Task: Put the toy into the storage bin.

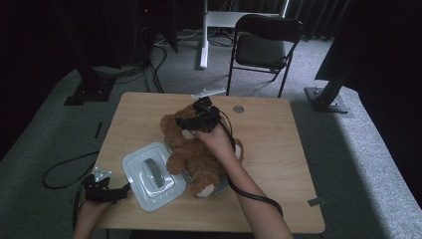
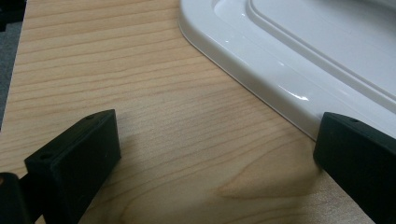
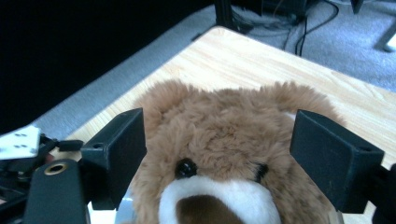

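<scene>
Right forearm enters from bottom edge, reaches forward and left toward table middle. Right hand grips right gripper, jaws pointing left in high view. In right gripper view, jaws stand wide apart, pads clear of anything. Left hand at near left table corner, low in frame. Left gripper points right, roughly level. In left gripper view, jaws spread wide, nothing between pads.

The middle of the table is blocked by the teddy bear and the white lid (touching); bare wood is left along the right side.
</scene>
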`<act>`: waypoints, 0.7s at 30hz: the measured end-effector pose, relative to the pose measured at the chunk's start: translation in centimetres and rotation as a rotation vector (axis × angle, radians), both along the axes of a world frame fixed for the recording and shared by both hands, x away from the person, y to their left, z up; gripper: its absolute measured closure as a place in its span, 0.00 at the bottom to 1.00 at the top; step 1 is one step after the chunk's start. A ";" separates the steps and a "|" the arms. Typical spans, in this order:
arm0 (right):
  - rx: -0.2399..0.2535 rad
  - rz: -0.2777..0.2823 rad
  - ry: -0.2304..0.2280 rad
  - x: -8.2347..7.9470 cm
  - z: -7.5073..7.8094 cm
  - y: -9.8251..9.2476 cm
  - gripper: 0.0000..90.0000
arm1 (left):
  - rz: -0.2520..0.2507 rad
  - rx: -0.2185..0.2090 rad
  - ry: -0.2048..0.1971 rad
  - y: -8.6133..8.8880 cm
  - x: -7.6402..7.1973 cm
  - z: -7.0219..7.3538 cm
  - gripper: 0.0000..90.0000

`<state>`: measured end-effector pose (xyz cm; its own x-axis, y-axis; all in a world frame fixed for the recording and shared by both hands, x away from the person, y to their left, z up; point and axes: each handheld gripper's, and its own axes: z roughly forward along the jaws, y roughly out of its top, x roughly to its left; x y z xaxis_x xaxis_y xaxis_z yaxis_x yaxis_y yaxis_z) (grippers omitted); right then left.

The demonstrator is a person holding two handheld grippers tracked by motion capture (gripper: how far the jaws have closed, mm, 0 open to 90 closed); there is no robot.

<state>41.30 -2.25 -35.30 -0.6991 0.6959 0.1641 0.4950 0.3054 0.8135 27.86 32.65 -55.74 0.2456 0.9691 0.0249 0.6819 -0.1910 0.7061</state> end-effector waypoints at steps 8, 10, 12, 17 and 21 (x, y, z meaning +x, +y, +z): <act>-0.067 -0.010 0.023 0.4 -2.3 0.3 0.21 | 0.000 0.000 0.000 0.0 0.0 0.0 0.01; -0.061 -0.008 0.033 0.3 -2.6 0.0 0.23 | 0.000 0.000 -0.001 0.0 0.0 0.0 0.01; -0.078 -0.002 0.038 0.3 -2.9 -0.1 0.23 | 0.000 0.000 -0.001 0.0 0.0 0.0 0.01; -0.085 0.003 0.080 0.5 -4.0 -0.7 0.23 | 0.002 -0.003 -0.001 0.0 0.0 0.0 0.01; -0.082 -0.002 0.085 0.5 -4.3 -0.8 0.24 | 0.001 -0.001 0.000 0.0 0.0 0.0 0.01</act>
